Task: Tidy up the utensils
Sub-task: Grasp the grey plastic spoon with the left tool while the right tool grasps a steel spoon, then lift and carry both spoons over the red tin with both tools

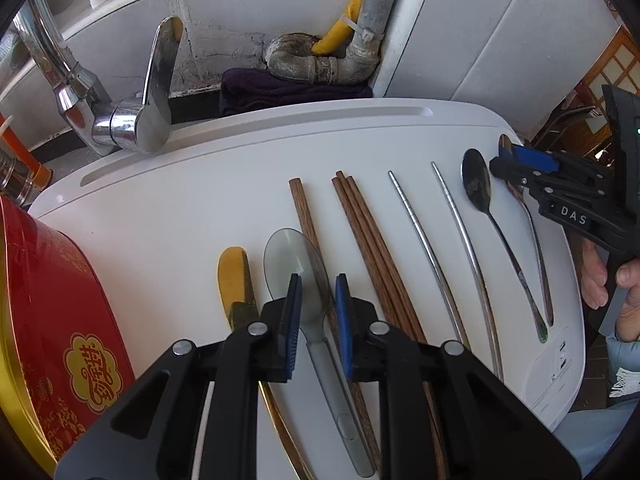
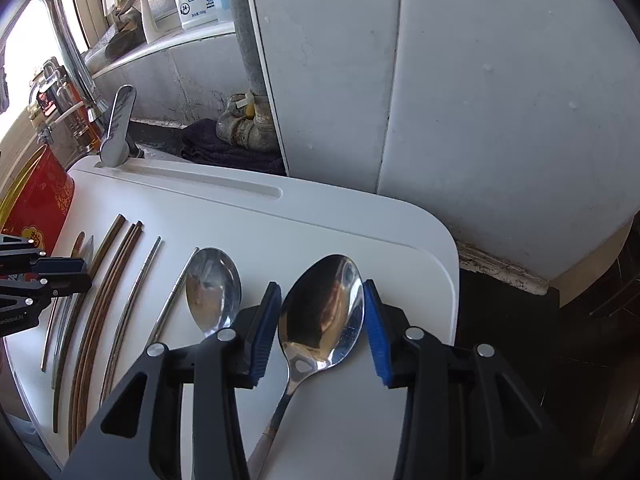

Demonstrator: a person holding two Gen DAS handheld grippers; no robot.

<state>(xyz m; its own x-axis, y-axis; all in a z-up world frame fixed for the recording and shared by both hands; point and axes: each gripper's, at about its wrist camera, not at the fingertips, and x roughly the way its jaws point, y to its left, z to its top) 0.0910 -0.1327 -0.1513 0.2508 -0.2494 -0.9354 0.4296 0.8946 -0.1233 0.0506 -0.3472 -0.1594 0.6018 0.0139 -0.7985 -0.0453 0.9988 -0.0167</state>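
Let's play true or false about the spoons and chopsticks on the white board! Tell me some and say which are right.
1. Both grippers, left gripper and right gripper, are open. True.
2. The right gripper straddles a metal spoon. True.
3. The clear spoon is in the red tin. False: it lies on the white board.
4. There are five metal chopsticks. False: two metal chopsticks show.
5. The wooden chopsticks lie on the board. True.

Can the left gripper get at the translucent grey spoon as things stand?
Probably yes: the left gripper is open, straddling the grey spoon. A wooden chopstick lies close along its right side and could get pinched too.
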